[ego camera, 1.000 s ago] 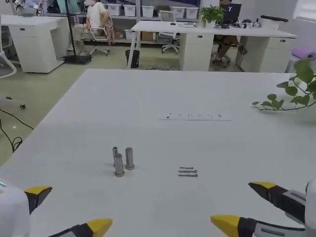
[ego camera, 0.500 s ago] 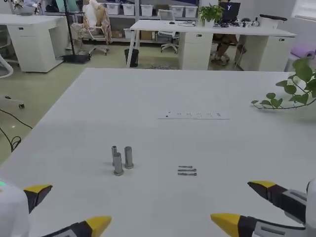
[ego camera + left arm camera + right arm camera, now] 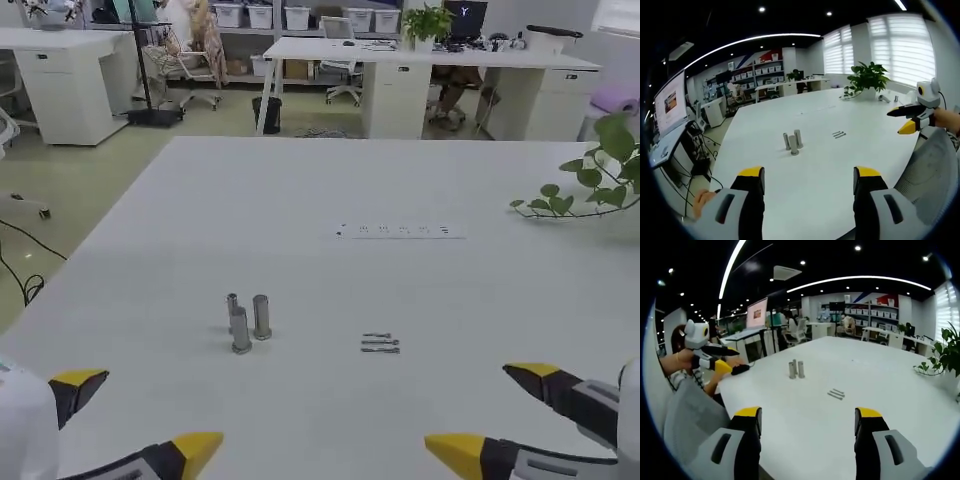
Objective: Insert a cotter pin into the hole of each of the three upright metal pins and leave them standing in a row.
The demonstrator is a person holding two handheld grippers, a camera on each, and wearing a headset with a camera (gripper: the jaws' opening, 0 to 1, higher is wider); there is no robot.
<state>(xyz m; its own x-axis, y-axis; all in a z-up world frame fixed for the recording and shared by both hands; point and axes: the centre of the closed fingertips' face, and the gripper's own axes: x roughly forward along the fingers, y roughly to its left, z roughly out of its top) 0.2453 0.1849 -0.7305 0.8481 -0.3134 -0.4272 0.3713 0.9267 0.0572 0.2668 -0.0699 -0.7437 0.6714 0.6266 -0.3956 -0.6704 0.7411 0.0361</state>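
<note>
Gaping left tool (image 3: 809, 173), gaping right tool (image 3: 895, 122), hand (image 3: 947, 119) behind it, metal pins (image 3: 792, 141) clustered

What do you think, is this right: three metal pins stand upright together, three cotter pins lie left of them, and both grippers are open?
One detail is wrong: the cotter pins lie right of the metal pins, as the head view shows. The metal pins do stand upright together, and the left gripper and right gripper are both open.

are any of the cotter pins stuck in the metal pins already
No, the three cotter pins lie loose on the table, apart from the three upright metal pins.
</note>
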